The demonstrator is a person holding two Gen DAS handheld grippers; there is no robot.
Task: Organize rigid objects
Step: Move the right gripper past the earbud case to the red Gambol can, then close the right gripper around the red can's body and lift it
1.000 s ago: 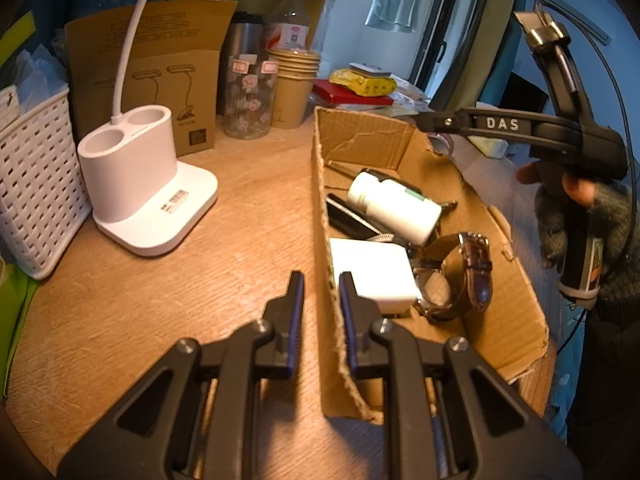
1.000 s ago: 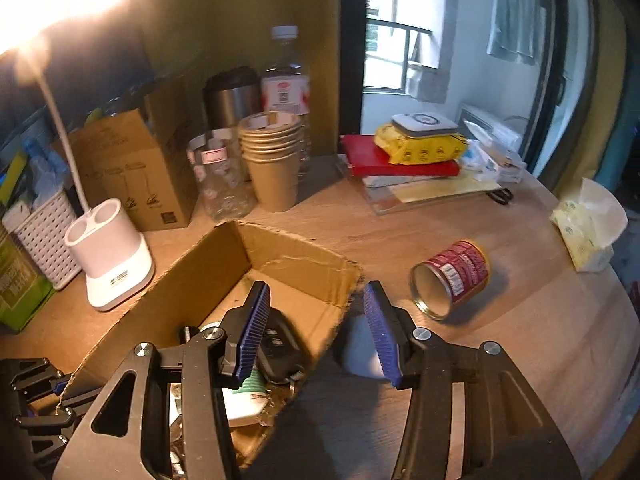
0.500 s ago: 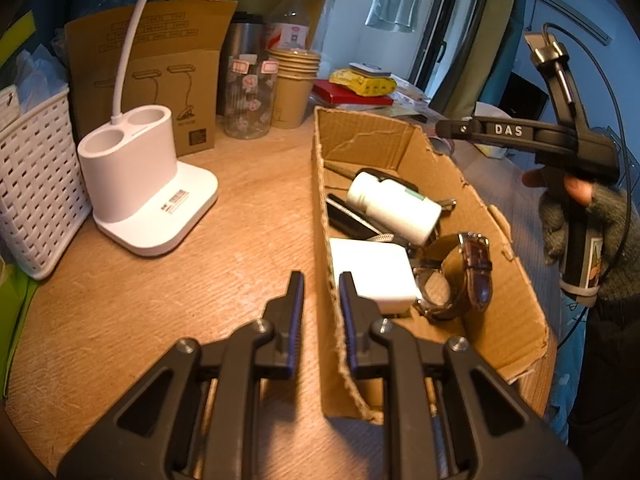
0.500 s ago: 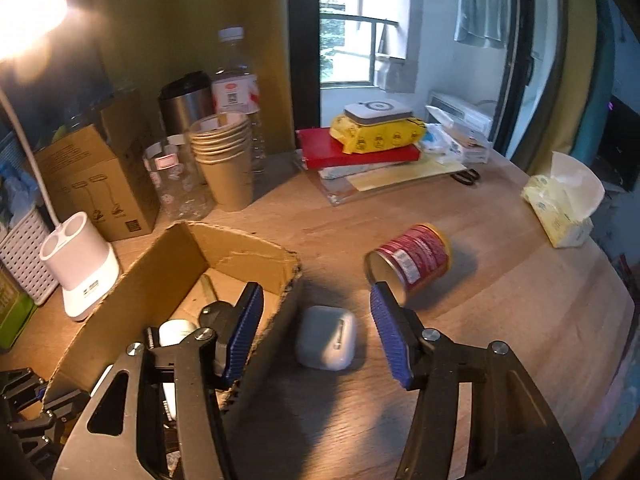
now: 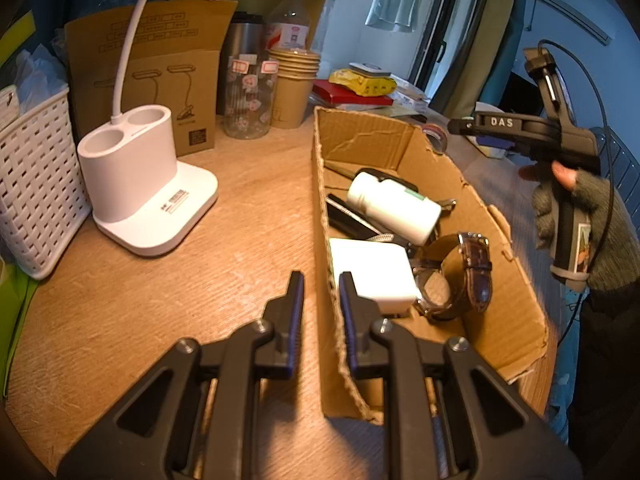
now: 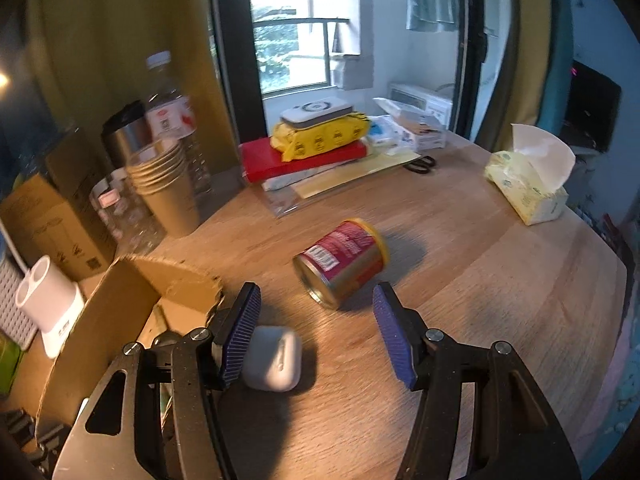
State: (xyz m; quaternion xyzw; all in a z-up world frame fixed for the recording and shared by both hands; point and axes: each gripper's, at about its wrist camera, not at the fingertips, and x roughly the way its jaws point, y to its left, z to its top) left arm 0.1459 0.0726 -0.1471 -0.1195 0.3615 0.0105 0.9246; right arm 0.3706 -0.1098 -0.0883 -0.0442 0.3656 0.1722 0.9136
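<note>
Left tool: the left tool (image 5: 320, 300) is staying put, its two black fingers pinching the near side wall of the torn brown cardboard box (image 5: 436, 160) and steadying it on the round wooden tabletop (image 5: 180, 272).
Right tool: the right tool (image 6: 316, 332) has been swinging away from the box mouth toward the bare side of the tabletop; its jaws are opening and nothing is pressed between them.
Box contents: a white plastic bottle (image 5: 394, 207), a flat white square adapter (image 5: 372, 274) and a brown leather-strap wristwatch (image 5: 460, 276) are lying inside the box.
Loose items: a small white rounded earbud case (image 6: 274, 358) is lying on the tabletop just outside the box, beside the right tool's left finger; a red-labelled metal can (image 6: 340, 262) is lying on its side just beyond the fingertips.
Meaning: the right tool is lining up for the next pickup, probably the can or the case; both remain to be boxed.
Risk: the can may roll when touched.
</note>
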